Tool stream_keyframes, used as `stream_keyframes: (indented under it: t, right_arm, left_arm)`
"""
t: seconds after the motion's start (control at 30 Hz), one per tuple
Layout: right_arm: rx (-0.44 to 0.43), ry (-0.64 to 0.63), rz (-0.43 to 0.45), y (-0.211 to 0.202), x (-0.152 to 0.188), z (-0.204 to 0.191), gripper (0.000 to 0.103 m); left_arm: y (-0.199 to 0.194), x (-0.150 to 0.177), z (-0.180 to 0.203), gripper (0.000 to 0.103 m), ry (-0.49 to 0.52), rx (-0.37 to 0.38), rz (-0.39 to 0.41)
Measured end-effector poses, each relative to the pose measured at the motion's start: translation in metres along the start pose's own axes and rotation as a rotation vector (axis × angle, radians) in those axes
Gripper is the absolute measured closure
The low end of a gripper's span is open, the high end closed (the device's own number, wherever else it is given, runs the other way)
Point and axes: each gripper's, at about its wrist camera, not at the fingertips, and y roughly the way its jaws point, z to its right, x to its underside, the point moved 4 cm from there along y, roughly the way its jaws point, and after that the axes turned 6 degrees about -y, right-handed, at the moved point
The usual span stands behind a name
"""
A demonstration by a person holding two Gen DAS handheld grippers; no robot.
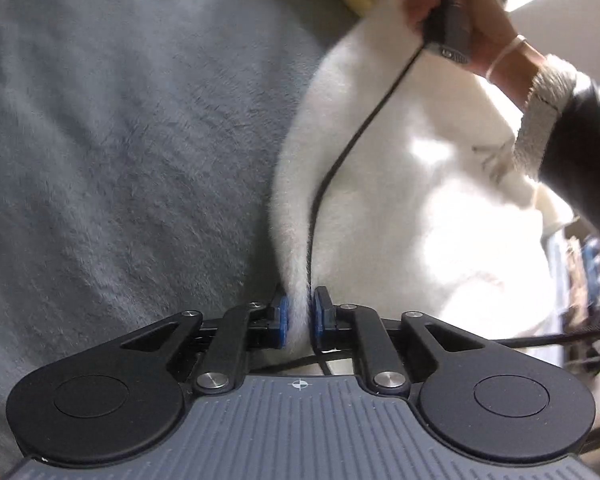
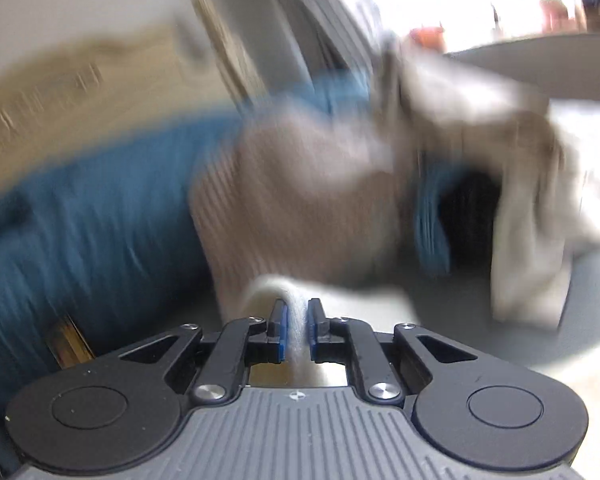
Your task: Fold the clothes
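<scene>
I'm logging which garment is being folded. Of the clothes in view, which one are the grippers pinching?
The fluffy white garment: its edge sits between both the left gripper and right gripper. The beige ribbed one and blue one lie untouched.

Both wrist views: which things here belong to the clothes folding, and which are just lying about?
In the job:
- white fleece garment, an edge pinched in the left tool
- right tool, white fabric between its pads
- person's hand holding that tool's handle

Lying about:
- grey blanket
- blue cover
- beige ribbed garment
- black cable
</scene>
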Motion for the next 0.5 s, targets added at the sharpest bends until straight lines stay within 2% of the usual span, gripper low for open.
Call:
stream_keyframes:
  t: [0.03,0.07,0.1,0.17,0.23,0.3,0.37,0.5]
  right_arm:
    - [0.026,-0.015,-0.094,0.01,0.009,-0.002,0.072]
    - [0.035,-0.052,-0.116,0.008,0.013,-0.004,0.072]
    - [0.037,-0.096,-0.115,0.002,0.016,-0.007,0.071]
    - [0.041,-0.13,-0.079,-0.024,0.011,-0.005,0.049]
    - [0.039,-0.137,-0.042,-0.056,0.005,0.001,0.042]
    - [0.024,-0.107,-0.013,-0.096,0.002,0.013,0.04]
    - [0.014,-0.054,0.003,-0.143,0.009,0.029,0.036]
    - [0.056,0.047,-0.001,-0.241,0.052,0.056,0.033]
  left_arm:
    - [0.0,0.001,0.002,0.087,0.024,-0.012,0.002]
    - [0.0,0.003,0.002,0.087,0.033,-0.014,-0.003]
    - [-0.001,0.004,0.001,0.086,0.042,-0.016,-0.009]
    - [-0.004,0.006,-0.006,0.076,0.041,-0.014,-0.026]
    - [-0.018,0.006,-0.02,0.072,0.015,0.014,-0.003]
    - [-0.037,0.007,-0.038,0.07,-0.013,0.049,0.039]
    - [-0.054,0.004,-0.049,0.063,-0.047,0.099,0.085]
    - [-0.074,-0.002,-0.049,0.052,-0.142,0.281,0.126]
